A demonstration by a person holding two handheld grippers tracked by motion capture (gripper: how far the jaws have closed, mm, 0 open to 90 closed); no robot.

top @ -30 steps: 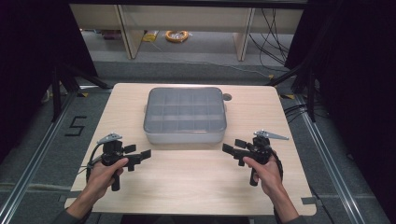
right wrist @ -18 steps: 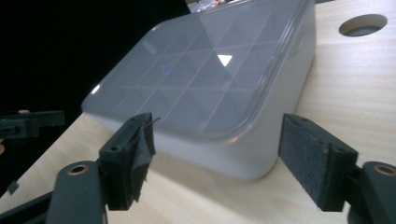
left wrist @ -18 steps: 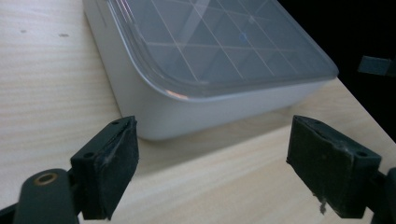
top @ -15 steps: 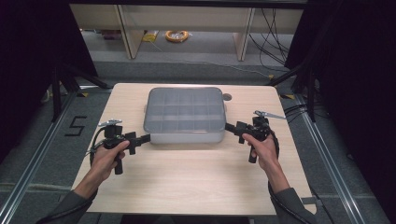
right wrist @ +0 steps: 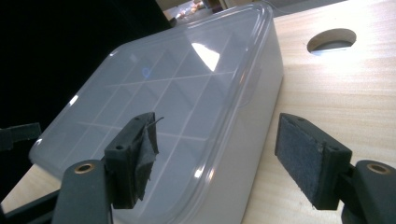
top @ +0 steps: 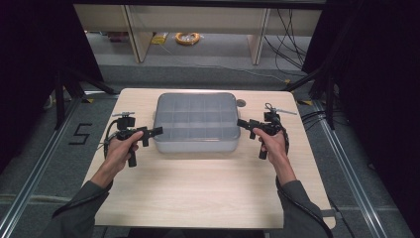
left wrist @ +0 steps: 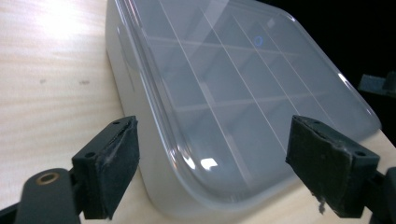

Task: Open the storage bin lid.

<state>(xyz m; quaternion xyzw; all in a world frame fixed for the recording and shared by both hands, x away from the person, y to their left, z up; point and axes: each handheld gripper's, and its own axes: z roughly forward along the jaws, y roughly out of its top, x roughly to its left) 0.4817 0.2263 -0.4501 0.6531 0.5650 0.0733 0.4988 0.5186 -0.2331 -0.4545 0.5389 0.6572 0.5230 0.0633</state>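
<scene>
A translucent grey compartment box (top: 196, 121) with a clear lid lies shut at the middle of the wooden table (top: 208, 183). My left gripper (top: 154, 132) is at the box's left end, pointing right. In the left gripper view, my left gripper (left wrist: 233, 163) stands open, and the box (left wrist: 224, 84) sits with its lid rim between the pads (left wrist: 114, 163), untouched. At the box's right end my right gripper (top: 243, 124) points left. Its jaws have just been closing a little, and in the right gripper view my right gripper (right wrist: 224, 158) is still open around the rim of the box (right wrist: 177, 88).
A round hole (top: 240, 103) pierces the table behind the box's right corner. Beyond the table stands a low shelf with a yellow cable coil (top: 187, 37) on the floor. Metal rails run along both sides, and a "5" mark (top: 79, 134) is on the left floor.
Both hands have moved forward and inward from the table's front, bringing each gripper up to an end of the box. The box has not moved.
</scene>
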